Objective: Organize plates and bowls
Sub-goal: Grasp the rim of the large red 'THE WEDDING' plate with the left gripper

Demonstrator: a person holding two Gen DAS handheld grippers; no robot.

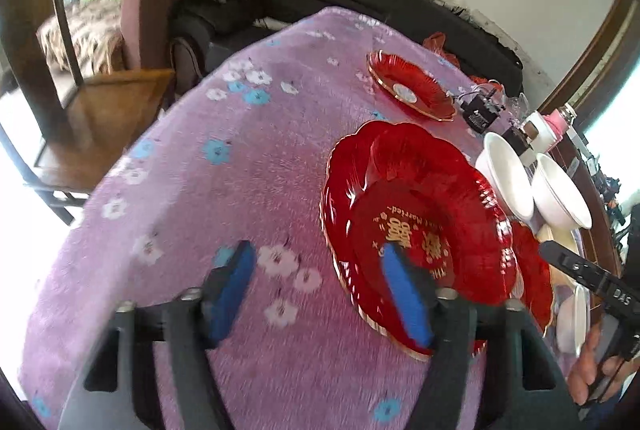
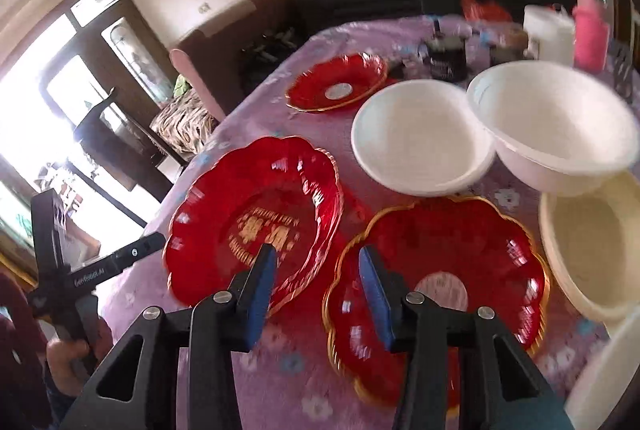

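A stack of scalloped red plates (image 1: 420, 214) with gold lettering lies on the purple flowered tablecloth (image 1: 224, 198). My left gripper (image 1: 320, 286) hangs open above the cloth, its right pad over the stack's near rim and nothing between the pads. In the right wrist view the same stack (image 2: 256, 214) sits left of a gold-rimmed red plate (image 2: 440, 286). My right gripper (image 2: 318, 282) is open over the gap between them and holds nothing. A smaller red plate (image 2: 336, 82) lies farther back. Two white bowls (image 2: 420, 138) (image 2: 556, 126) stand behind, and a cream bowl (image 2: 592, 246) is at the right.
Clutter lines the table's far edge: a black box (image 2: 444, 58), a white container (image 2: 548, 34) and a pink bottle (image 2: 592, 30). A dark sofa (image 1: 360, 2) and a wooden chair (image 1: 104, 118) stand beyond the table. A hand (image 2: 68, 358) holds the left gripper's handle.
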